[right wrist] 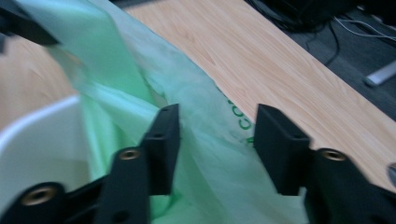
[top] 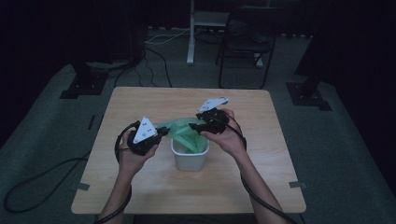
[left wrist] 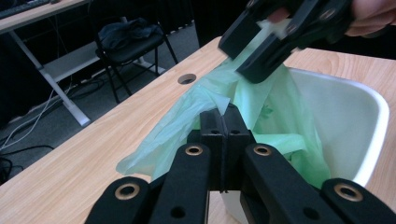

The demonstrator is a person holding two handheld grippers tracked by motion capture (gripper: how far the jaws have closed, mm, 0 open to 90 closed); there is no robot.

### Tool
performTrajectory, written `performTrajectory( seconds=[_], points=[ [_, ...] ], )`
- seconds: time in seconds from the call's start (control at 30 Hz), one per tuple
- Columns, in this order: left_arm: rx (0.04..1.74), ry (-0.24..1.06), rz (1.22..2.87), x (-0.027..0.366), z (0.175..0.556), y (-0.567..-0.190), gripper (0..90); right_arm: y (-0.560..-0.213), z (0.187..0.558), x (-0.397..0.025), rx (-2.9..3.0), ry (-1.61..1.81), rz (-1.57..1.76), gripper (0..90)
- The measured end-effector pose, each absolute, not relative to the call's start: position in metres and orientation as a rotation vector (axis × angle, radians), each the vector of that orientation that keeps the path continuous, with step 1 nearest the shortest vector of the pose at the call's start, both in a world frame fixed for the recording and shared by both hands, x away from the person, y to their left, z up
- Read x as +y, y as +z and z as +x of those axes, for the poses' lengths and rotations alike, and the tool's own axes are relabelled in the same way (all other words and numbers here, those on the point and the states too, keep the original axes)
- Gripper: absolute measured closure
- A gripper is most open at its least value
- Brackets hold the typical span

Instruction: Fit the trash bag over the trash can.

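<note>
A thin green plastic bag [top: 183, 132] hangs partly inside a small white bin [top: 189, 161] at the middle of the wooden table [top: 140, 186]. My left gripper [top: 161, 132] is shut on the bag's left edge [left wrist: 187, 121], jaws pressed together [left wrist: 225, 114] just beside the bin's rim [left wrist: 379, 108]. My right gripper [top: 200, 126] is over the bin's far side, open, with the bag's film [right wrist: 210, 154] lying between its spread jaws [right wrist: 217, 119]. The bin's white wall [right wrist: 32, 140] sits to the left in the right gripper view. The right gripper [left wrist: 261, 46] also shows in the left gripper view, above the bag.
A black chair [top: 245, 39] and a white desk leg [top: 190, 37] stand on the floor beyond the table. Black stand bases sit at far left [top: 84, 85] and far right [top: 308, 93]. A cable hole [left wrist: 187, 78] is in the tabletop. Cables trail off the near edge.
</note>
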State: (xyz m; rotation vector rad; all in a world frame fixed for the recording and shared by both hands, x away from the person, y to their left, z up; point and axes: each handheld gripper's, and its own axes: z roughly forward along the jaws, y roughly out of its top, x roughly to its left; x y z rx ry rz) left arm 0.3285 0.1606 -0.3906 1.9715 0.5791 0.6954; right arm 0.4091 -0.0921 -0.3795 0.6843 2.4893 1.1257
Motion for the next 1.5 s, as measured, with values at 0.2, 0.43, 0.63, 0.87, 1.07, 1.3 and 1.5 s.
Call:
performTrajectory(
  seconds=[0.2,0.43,0.63,0.87,1.07,1.3,1.5],
  points=[
    [0.565,0.702,1.987,0.163,0.321,-0.391,90.0,-0.379,0.421,-0.103,2.498,1.16,0.804,85.0],
    [0.599,0.682,1.982,0.175,0.315,-0.401,90.0,-0.377,0.432,-0.126,2.419,1.199,0.996,90.0],
    [0.649,0.651,1.96,0.191,0.309,-0.41,90.0,-0.383,0.438,-0.138,2.408,1.161,1.091,90.0],
    [0.697,0.618,1.961,0.2,0.307,-0.424,90.0,-0.397,0.442,-0.148,2.405,1.124,1.181,90.0],
    [0.713,0.598,1.964,0.199,0.309,-0.43,90.0,-0.406,0.445,-0.157,2.397,1.116,1.249,90.0],
    [0.703,0.574,1.974,0.197,0.309,-0.429,77.3,-0.408,0.443,-0.158,2.412,1.128,1.243,88.1],
    [0.668,0.587,1.925,0.201,0.306,-0.414,61.3,-0.397,0.433,-0.16,2.416,1.209,1.185,76.6]
  ],
)
